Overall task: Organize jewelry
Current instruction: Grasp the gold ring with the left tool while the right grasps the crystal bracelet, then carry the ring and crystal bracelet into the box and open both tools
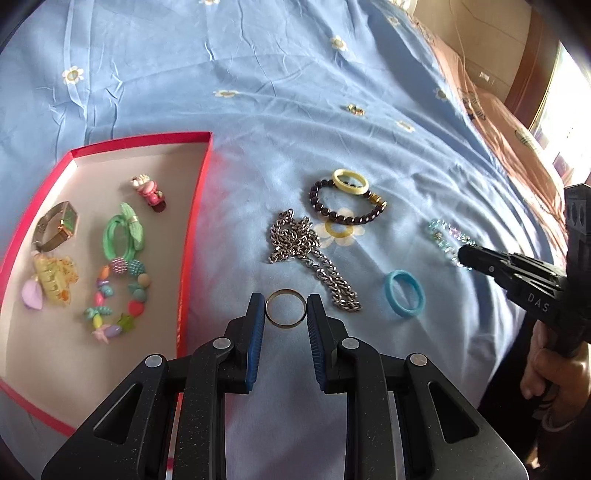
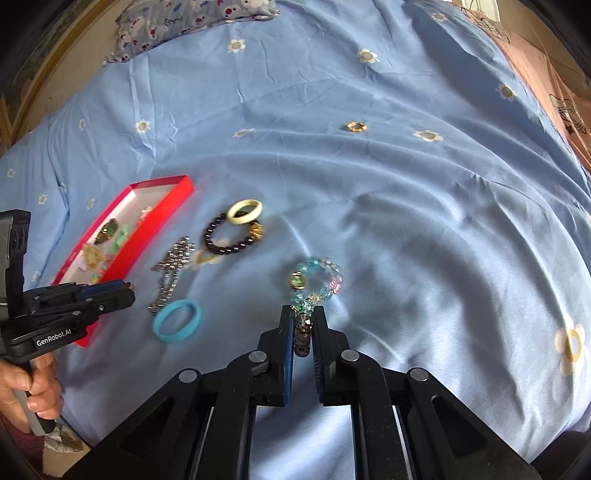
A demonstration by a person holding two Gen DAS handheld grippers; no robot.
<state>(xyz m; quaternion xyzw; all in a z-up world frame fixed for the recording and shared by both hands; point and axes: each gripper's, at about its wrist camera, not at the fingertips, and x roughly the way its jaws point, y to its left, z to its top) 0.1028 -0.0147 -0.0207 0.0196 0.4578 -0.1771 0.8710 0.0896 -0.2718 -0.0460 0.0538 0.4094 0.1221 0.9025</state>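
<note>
My left gripper (image 1: 286, 308) is shut on a thin metal ring (image 1: 286, 291), held just right of the red box (image 1: 199, 206). The box holds a watch (image 1: 61, 223), a green hair tie (image 1: 122, 230), a bead bracelet (image 1: 118, 299), a yellow claw clip (image 1: 55, 278) and a pink charm (image 1: 149, 192). My right gripper (image 2: 303, 321) is shut on a crystal bead bracelet (image 2: 317, 280) lying on the blue sheet; it also shows in the left wrist view (image 1: 445, 236). A silver chain (image 1: 306, 254), a blue ring (image 1: 404, 293), a dark bead bracelet (image 1: 343, 206) and a cream ring (image 1: 350, 181) lie between.
A small gold ring (image 2: 356, 127) lies far back on the blue flowered sheet (image 2: 424, 206). A patterned pillow (image 2: 192, 22) sits at the far left, and a pink blanket (image 1: 517, 147) runs along the right edge.
</note>
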